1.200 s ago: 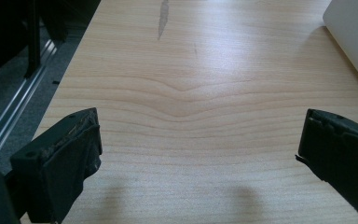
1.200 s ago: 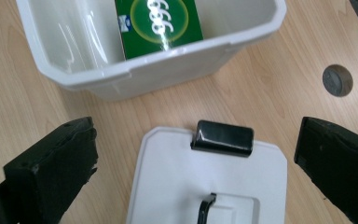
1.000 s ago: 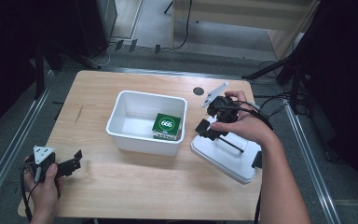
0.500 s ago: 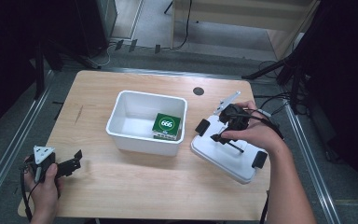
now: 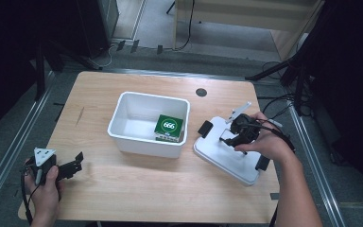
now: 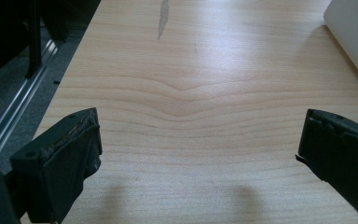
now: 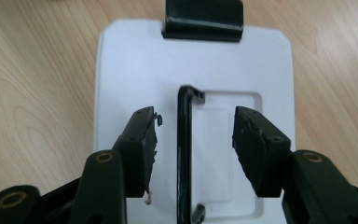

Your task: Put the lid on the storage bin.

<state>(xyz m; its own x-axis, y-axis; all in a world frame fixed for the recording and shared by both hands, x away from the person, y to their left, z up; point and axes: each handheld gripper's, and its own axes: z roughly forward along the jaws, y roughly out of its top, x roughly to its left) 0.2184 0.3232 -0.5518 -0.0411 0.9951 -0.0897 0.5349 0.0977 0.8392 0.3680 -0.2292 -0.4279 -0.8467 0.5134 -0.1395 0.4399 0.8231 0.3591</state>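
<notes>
Two black jaws of the right gripper (image 7: 193, 149) straddle the thin black handle (image 7: 184, 154) of the flat white plastic lid (image 7: 121, 70), closing in, seemingly not yet touching; handle runs lengthwise between them. Left gripper (image 5: 73, 166) open, idle, well apart.

High view: overhead, facing forward-down, far, whole tabletop (image 5: 137, 198).
Left gripper view: low, close over bare tabletop's left edge.
Right gripper view: close above white lid (image 7: 135, 65), shared with high view.

The green box (image 5: 169, 126) in the white bin (image 5: 123, 124) reads "666".
</notes>
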